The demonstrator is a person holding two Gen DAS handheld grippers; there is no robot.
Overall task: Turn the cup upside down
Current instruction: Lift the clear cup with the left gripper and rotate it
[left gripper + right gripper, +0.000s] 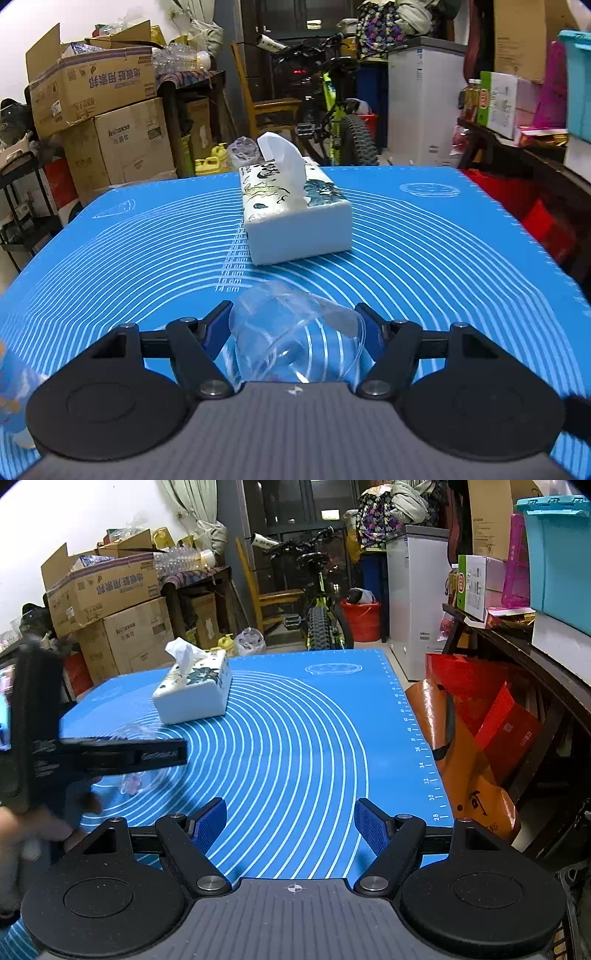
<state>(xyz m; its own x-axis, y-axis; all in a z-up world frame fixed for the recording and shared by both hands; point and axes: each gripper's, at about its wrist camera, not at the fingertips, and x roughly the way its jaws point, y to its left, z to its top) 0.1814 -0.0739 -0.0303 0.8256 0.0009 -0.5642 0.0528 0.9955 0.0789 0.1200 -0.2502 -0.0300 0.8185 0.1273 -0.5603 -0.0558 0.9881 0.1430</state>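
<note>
Left tongs (293, 325) clamp one clear, thin plastic cup (291, 332); right tongs (290, 821) gape empty; one papery tissue box (295, 210) at 12 o'clock.

My left gripper (293, 325) reaches forward low and level, its blue-padded fingers (216, 328) pressed against the two sides of the clear cup (291, 332) between them. My right gripper (290, 823) hovers alongside, level, jaws spread wide with nothing between the blue pads (210, 821). From the right wrist view, the left gripper's black body juts in at the left edge, my left hand (33, 827) blurred beneath it, wrapped around the handle.
</note>
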